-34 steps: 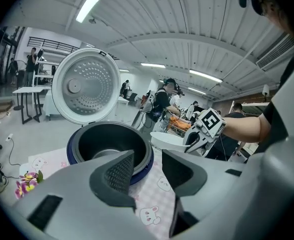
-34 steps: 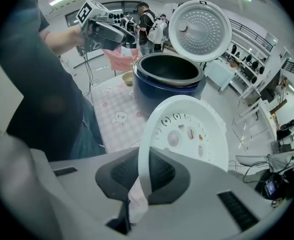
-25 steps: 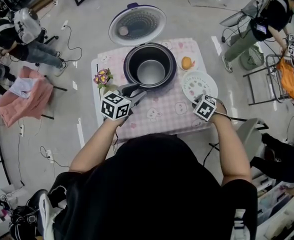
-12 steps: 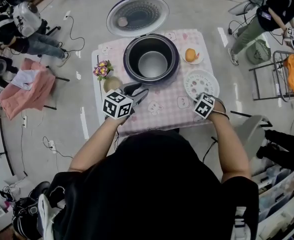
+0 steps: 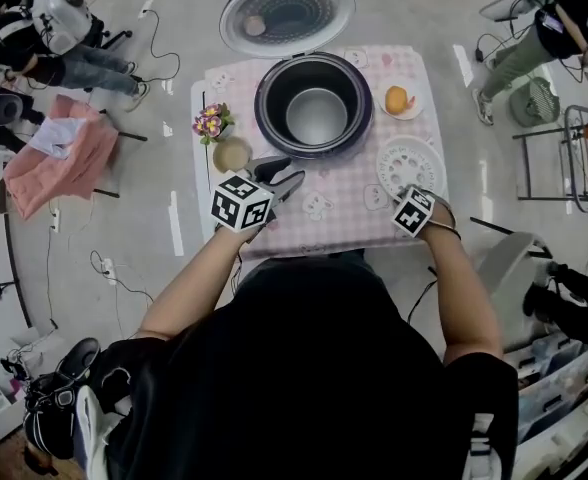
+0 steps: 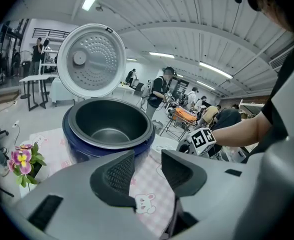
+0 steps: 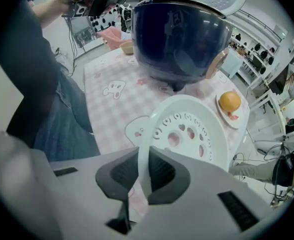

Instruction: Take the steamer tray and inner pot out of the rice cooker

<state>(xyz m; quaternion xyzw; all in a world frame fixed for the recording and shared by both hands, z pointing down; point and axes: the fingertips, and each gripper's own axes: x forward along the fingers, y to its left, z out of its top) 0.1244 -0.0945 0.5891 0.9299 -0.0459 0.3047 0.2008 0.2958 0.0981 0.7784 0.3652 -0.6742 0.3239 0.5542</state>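
Tablecloth (image 5: pixel 334 208), pink-checked, under rice cooker (image 5: pixel 266 118); floor (image 5: pixel 184 63) possibly concrete.

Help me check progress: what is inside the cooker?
Only the inner pot sits inside the cooker, its bottom bare. The tray is outside, its rim pinched in the right tongs. The pot covers whatever lies under it.
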